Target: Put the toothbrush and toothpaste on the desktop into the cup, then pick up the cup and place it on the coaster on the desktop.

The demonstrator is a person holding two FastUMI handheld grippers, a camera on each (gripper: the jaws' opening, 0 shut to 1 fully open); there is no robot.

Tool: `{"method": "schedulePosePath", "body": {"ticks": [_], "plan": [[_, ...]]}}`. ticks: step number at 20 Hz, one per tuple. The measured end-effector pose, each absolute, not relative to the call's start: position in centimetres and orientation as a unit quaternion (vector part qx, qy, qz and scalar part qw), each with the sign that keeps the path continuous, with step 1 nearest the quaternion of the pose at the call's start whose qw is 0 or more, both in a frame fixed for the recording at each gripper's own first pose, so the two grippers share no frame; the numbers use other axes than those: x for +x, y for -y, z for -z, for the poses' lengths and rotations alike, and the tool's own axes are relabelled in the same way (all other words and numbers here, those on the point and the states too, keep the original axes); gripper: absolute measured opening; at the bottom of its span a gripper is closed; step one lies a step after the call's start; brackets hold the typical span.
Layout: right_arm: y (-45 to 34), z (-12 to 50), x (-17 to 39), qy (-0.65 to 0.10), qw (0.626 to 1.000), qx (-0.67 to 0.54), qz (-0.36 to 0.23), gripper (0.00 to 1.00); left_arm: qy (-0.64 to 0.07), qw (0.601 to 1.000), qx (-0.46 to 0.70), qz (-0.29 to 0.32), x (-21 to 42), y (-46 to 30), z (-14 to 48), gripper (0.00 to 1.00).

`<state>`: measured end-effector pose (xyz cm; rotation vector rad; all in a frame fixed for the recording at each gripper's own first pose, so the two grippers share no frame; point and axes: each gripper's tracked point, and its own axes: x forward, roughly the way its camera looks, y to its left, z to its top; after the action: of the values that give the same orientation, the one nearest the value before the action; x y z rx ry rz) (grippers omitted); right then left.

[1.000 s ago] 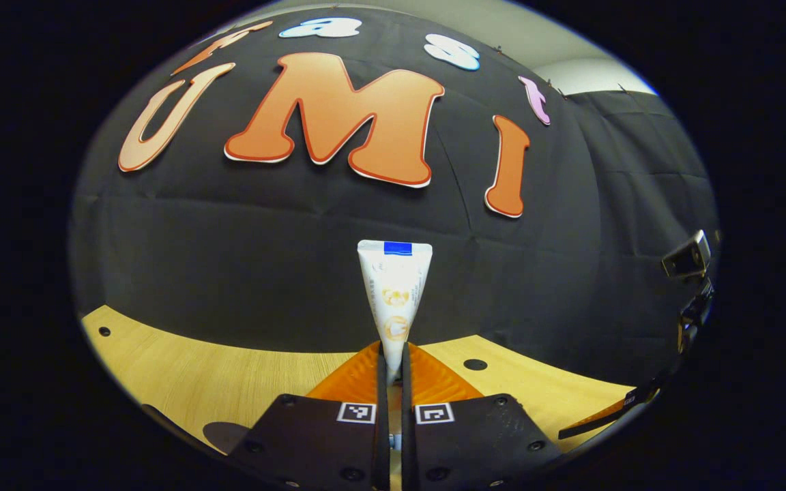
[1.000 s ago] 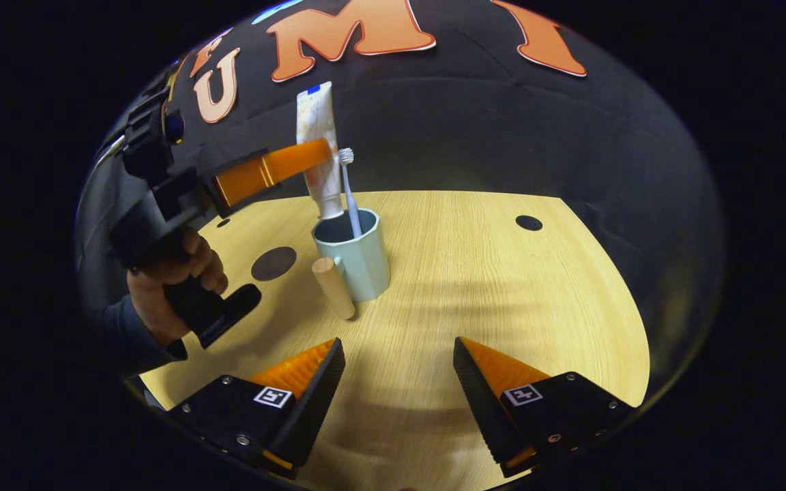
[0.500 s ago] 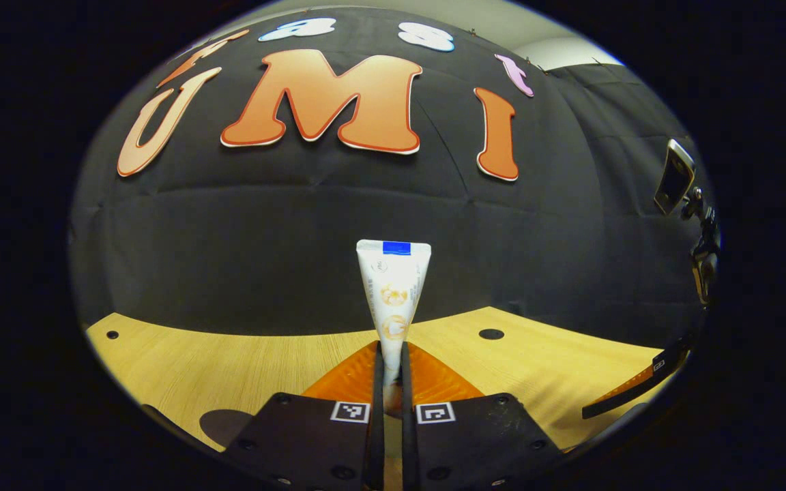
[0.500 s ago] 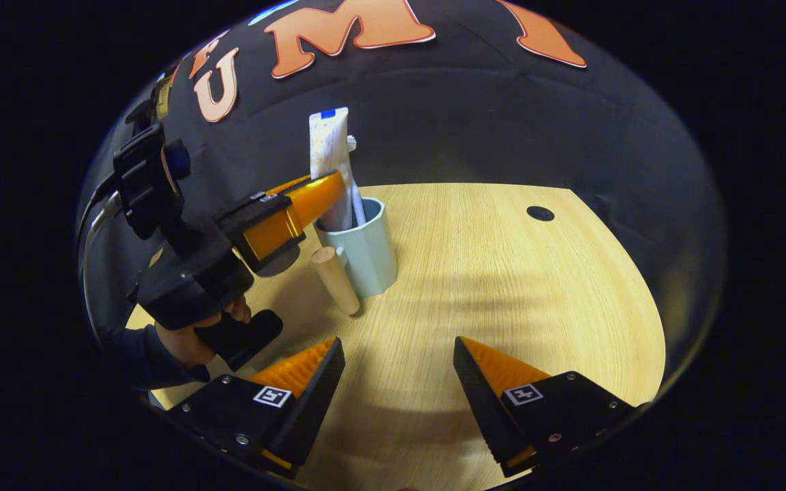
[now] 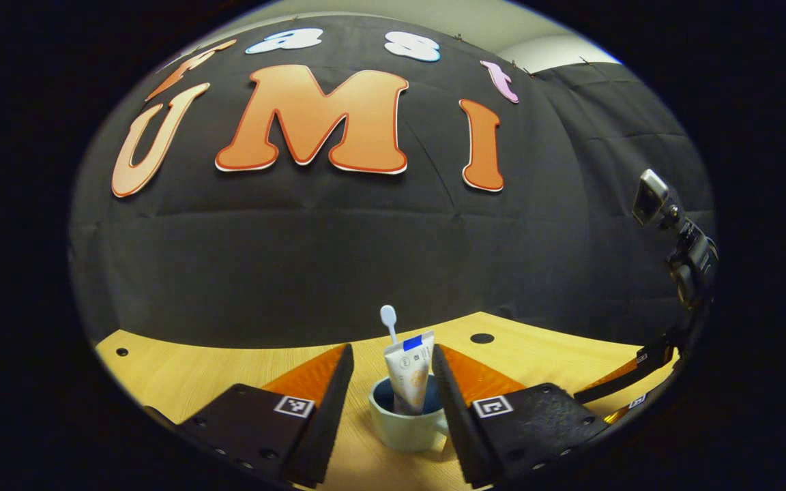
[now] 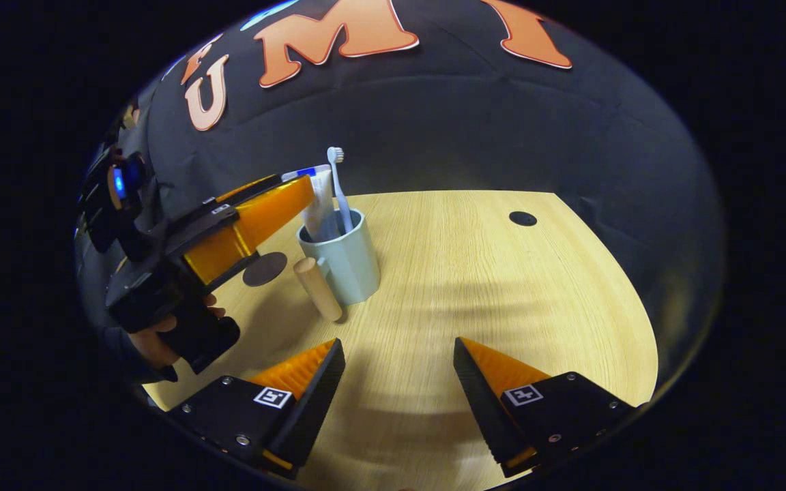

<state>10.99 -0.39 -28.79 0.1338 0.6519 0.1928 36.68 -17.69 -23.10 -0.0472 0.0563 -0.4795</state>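
Observation:
A pale blue-green cup (image 5: 403, 426) (image 6: 344, 257) with a wooden handle (image 6: 317, 288) stands on the wooden desktop (image 6: 502, 286). In it stand the white toothpaste tube (image 5: 410, 372) (image 6: 316, 204) and the white toothbrush (image 5: 389, 320) (image 6: 338, 184), both upright. My left gripper (image 5: 387, 375) (image 6: 277, 201) is open, its orange fingers (image 5: 311, 375) on either side of the tube above the cup, not touching it. My right gripper (image 6: 398, 372) stands open over bare desktop, nearer than the cup. A dark round coaster (image 6: 265, 269) lies left of the cup.
A person's hand (image 6: 154, 341) holds the left gripper at the left of the right gripper view. The right gripper's fingers (image 5: 628, 372) show at the right edge of the left gripper view. Small dark holes (image 6: 522, 218) (image 5: 482, 338) dot the desktop.
My left gripper has opened and let go of the toothpaste tube, which dropped down into the cup beside the toothbrush. The right gripper has stayed open in place.

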Motion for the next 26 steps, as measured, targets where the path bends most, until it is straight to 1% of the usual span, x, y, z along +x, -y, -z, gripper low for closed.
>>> {"method": "schedulePosePath", "body": {"ticks": [1,2,6,8,11,16,19,22,26], "plan": [[0.1,28.6,11.0,-0.322,0.940,0.065,-0.097,0.97,-0.032,0.970,-0.024,0.239,36.2,17.6,22.7,0.75],[-0.6,28.4,10.8,-0.328,0.936,0.074,-0.104,0.97,-0.038,0.970,-0.021,0.238,35.7,17.2,22.2,0.82],[-3.3,26.7,11.2,-0.317,0.937,0.082,-0.125,0.98,-0.041,0.977,-0.021,0.210,33.8,14.4,18.9,0.96],[-4.5,25.5,12.2,-0.308,0.938,0.084,-0.133,0.98,-0.049,0.979,-0.024,0.197,33.0,12.7,17.2,0.97],[-6.4,24.9,13.3,-0.309,0.936,0.091,-0.144,0.97,-0.042,0.988,0.013,0.151,32.3,9.2,14.4,0.98],[-8.0,24.0,15.9,-0.309,0.937,0.089,-0.135,0.95,-0.053,0.991,0.015,0.122,30.1,4.9,11.7,0.97],[-8.1,24.8,17.2,-0.337,0.930,0.076,-0.123,0.92,-0.074,0.992,0.026,0.100,28.6,2.0,11.7,0.97],[-8.5,25.5,18.1,-0.365,0.919,0.090,-0.117,0.90,-0.100,0.992,0.029,0.078,27.0,-0.7,12.6,0.97],[-8.9,27.2,18.7,-0.394,0.911,0.075,-0.102,0.82,-0.144,0.988,0.022,0.051,25.9,-3.4,14.9,0.97]]}}
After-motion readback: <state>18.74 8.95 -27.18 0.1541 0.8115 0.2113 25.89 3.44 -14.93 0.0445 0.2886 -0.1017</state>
